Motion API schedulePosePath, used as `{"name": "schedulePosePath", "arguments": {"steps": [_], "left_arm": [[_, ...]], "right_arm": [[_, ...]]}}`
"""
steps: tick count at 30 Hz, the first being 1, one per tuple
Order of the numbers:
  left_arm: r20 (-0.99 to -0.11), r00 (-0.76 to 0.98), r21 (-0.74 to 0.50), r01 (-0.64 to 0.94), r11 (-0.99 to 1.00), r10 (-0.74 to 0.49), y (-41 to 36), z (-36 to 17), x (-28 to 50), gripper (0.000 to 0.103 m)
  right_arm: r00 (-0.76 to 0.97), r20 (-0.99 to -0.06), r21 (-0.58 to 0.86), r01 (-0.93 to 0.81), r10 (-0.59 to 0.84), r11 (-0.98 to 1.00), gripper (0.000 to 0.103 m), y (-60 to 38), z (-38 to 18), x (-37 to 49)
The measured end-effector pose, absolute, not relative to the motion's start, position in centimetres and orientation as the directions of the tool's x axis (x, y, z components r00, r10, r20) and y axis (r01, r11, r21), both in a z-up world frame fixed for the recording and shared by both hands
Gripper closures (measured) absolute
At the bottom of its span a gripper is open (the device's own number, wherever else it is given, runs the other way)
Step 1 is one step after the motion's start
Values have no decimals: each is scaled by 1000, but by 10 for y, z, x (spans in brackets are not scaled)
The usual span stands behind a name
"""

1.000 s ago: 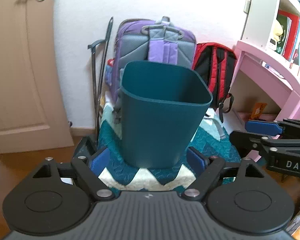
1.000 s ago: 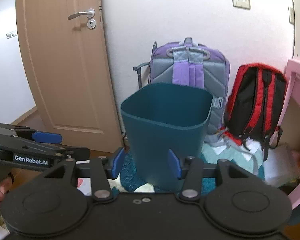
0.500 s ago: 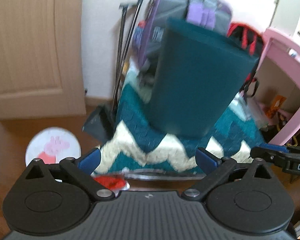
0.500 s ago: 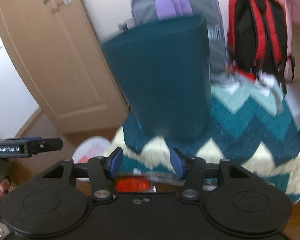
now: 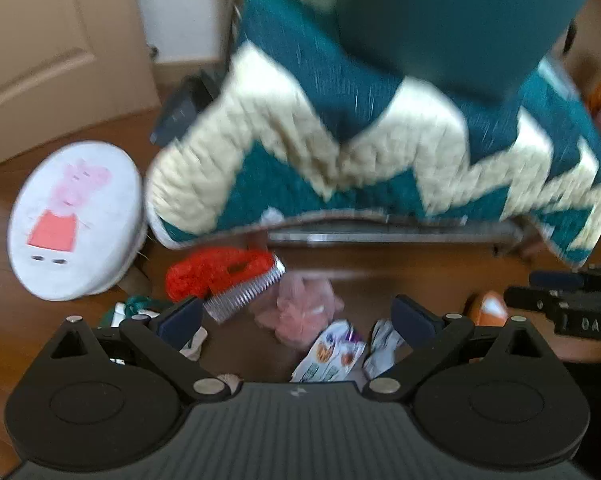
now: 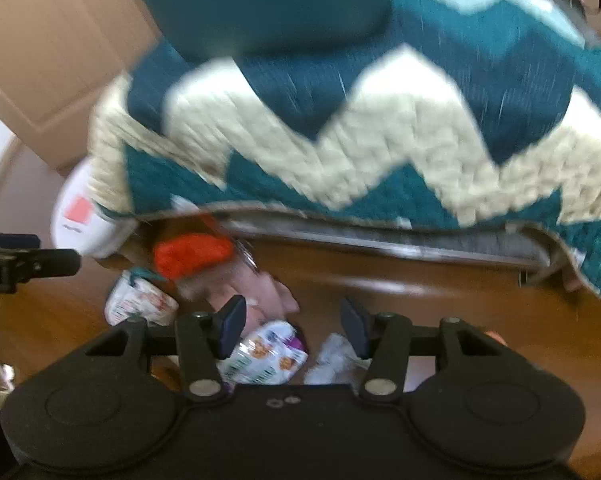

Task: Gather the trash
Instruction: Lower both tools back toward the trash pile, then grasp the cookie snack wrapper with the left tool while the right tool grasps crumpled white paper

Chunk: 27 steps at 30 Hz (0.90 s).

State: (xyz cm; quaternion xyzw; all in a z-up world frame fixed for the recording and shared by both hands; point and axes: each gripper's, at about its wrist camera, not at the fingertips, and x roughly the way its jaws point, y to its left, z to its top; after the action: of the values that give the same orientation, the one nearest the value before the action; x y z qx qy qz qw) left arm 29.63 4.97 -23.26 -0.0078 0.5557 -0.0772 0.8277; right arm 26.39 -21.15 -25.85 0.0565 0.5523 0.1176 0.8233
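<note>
Left gripper point(image 5: 296, 316) spread wide, having just opened, nothing between; right gripper point(image 6: 292, 322) spread, jaws empty, marked "DAS"; wrappers point(image 5: 328, 354) litter the floor point(image 5: 400, 280) below the quilt point(image 5: 380, 152); bin point(image 5: 452, 20) stands on the quilt.

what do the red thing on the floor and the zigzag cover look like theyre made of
Red thing: looks like plastic netting, a mesh bag with a shiny crimped foil-like strip at one end; blur leaves it uncertain.
Zigzag cover: fabric, probably a quilted blanket, matte, with puffy stitched ridges in the cream bands.
</note>
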Motion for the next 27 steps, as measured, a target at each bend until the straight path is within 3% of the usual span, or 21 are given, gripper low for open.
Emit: {"name": "schedulePosePath", "arguments": {"steps": [11,19,27], "left_arm": [[-974,194,-60,277,959,-116,24,-360,328,2],[-994,38,-80,326,942,-98,7,-457,328,3],[-993,-51,-117,363,924,-106,-4,-515,314,4]], "right_arm": [[124,-971,209,34,203,977,51,-210,-394,294],[-31,-970,238,85,242,967,51,-192,-476,298],[-142,-954,239,168,263,956,51,-190,-539,292]]}}
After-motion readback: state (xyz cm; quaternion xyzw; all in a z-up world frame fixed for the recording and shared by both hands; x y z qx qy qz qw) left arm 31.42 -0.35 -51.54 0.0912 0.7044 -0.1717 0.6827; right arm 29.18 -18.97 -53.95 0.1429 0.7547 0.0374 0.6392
